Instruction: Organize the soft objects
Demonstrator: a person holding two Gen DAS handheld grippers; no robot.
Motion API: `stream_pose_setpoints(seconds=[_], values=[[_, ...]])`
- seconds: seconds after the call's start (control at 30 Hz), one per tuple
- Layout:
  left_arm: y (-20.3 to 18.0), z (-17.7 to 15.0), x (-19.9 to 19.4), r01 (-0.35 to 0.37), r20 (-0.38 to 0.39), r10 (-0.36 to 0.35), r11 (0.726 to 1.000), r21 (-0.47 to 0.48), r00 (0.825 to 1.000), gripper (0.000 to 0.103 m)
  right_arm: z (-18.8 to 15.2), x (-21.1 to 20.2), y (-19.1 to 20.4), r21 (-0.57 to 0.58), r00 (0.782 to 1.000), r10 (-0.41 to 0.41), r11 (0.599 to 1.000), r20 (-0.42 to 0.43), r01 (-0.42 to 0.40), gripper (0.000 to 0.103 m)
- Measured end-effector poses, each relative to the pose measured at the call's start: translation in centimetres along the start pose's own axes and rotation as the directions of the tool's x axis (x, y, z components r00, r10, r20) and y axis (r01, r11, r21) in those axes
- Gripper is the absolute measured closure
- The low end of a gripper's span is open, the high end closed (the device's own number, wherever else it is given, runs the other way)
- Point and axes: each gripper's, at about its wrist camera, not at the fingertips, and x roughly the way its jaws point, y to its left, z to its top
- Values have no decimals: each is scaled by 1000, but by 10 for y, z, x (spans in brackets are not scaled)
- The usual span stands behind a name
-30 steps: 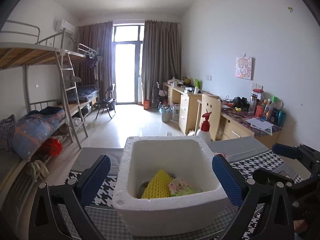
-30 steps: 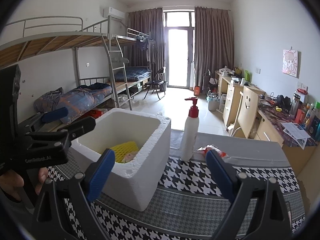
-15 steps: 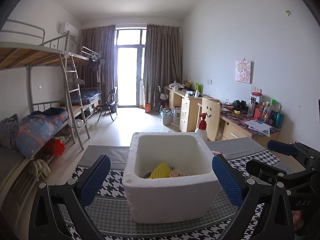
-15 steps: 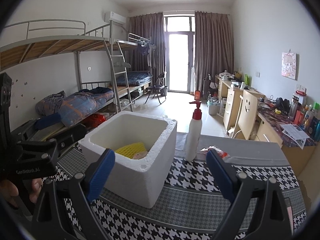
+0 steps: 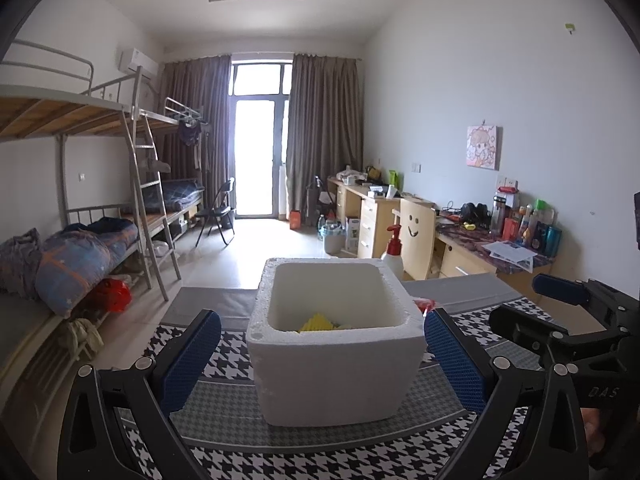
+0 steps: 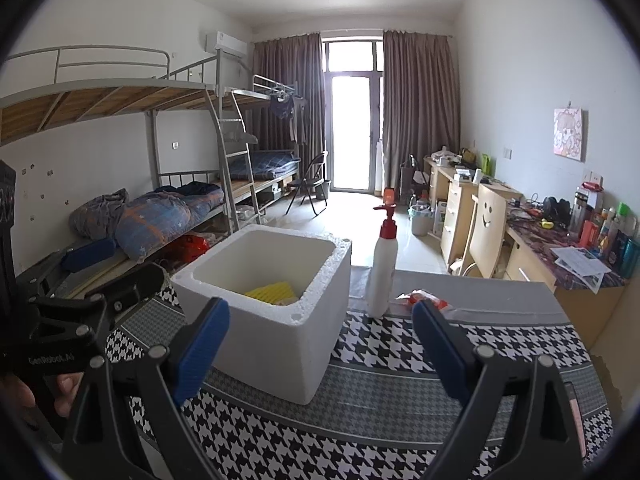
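Both hand-held grippers pulled back from foam box (image 5: 336,364) over last second; view now lower, farther. Left hand-held gripper (image 5: 322,358) spread wide, empty. Right hand-held gripper (image 6: 320,346) likewise released. Yellow sponge (image 6: 272,292) lies inside box on table (image 6: 400,384). Red packet (image 6: 424,300) far right, beside pump bottle (image 6: 382,268), likely next.

white foam box (image 5: 340,376) | yellow sponge (image 6: 270,293) | black-white houndstooth cloth (image 6: 460,344) | red-capped white bottle (image 6: 383,276)

a houndstooth-cloth table (image 6: 460,344) carries a foam box (image 6: 276,344), pump bottle (image 6: 382,280) and red-and-clear wrapper (image 6: 426,298).
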Motion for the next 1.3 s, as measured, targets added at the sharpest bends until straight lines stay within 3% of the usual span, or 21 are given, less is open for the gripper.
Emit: stream_pose_setpoints(seconds=[0.8, 1.3], values=[[-1, -26, -40, 10, 32, -9, 1000, -13, 999, 1, -18, -27, 18, -2, 999, 9, 1000, 44, -9, 8], [1, -40, -48, -29, 55, 29, 1000, -2, 998, 1, -33, -27, 24, 3, 999, 39, 999, 30, -40, 8]])
